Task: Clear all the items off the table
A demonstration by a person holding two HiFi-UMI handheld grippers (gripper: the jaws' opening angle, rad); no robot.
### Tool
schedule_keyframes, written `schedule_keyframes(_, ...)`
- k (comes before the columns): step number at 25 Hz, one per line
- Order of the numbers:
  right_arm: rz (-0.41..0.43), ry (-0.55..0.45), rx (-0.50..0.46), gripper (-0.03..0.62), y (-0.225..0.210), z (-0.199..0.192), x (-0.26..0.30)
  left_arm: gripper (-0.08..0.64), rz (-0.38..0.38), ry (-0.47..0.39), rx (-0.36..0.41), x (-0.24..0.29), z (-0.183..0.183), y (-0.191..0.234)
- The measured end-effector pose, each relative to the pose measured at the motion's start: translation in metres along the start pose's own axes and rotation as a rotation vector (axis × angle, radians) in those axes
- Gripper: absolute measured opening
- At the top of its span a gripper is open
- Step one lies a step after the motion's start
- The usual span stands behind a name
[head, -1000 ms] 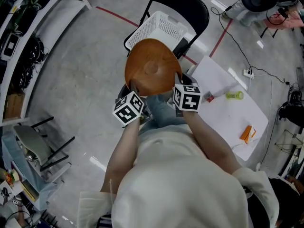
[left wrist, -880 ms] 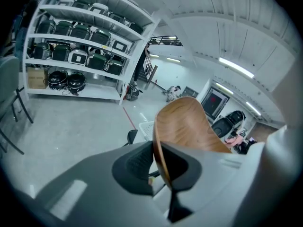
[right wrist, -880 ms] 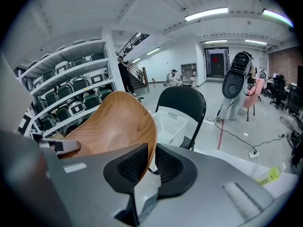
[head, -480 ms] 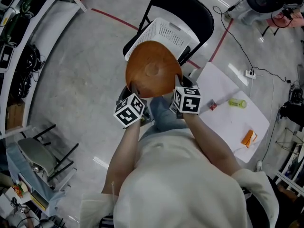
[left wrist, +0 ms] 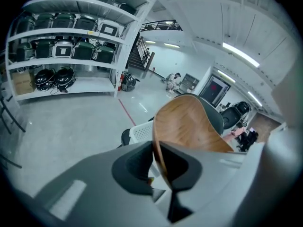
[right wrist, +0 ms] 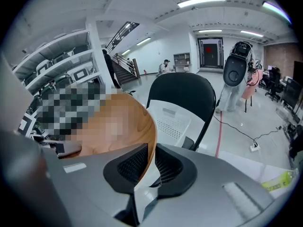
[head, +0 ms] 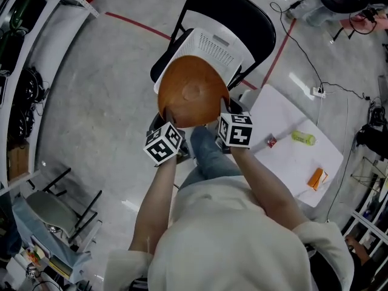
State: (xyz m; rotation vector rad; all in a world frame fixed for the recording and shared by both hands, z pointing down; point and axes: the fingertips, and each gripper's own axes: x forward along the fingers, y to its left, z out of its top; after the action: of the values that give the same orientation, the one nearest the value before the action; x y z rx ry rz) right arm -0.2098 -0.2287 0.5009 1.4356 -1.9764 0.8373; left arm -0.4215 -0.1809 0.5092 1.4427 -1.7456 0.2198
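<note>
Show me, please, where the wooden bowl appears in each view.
Head view: wooden bowl at centre.
Left gripper view: bowl centre-right, rim between the jaws.
Right gripper view: bowl left of centre, rim between the jaws.
Shared landmark: white basket on the black chair, behind the bowl.

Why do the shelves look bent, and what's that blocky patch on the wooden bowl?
Left gripper view: the wide-angle lens bows the shelves and darkens the corners. Right gripper view: the patch over the wooden bowl was laid on afterwards to hide a face. Head view: sharp, with lamp glints on the floor.
</note>
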Motion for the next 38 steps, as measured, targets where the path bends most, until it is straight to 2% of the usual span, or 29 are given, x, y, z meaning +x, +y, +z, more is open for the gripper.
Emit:
schedule_keyframes(16,-0.036,0.07,0.056,0.043,-0.027,-0.006,0.065,0.032,0.021,0.098,0.068,0.075,-0.006,-0.003)
schedule_keyframes(28,-0.04,0.101,0.074,0.044,-0.034,-0.012,0.087,0.034,0.052,0.119,0.088,0.097,-0.009,-0.001)
schedule_keyframes(32,-0.021,0.088,0.067,0.049,-0.032,-0.008,0.09,0.039,0.053,0.115,0.116,0.1,-0.009,-0.002)
schedule_keyframes(34,-0.008,0.063,0.046,0.077,-0.028,-0.004,0.091,0.178,0.033,0.104,0.126,0.102,-0.009,-0.006)
schedule_keyframes(35,-0.004,0.053,0.038,0.088,-0.026,-0.002,0.09,0.22,0.028,0.097,0.129,0.102,-0.008,-0.008)
schedule_keyframes(38,0.012,0.042,0.028,0.086,-0.021,-0.001,0.088,0.23,0.019,0.079,0.166,0.1,-0.005,-0.014)
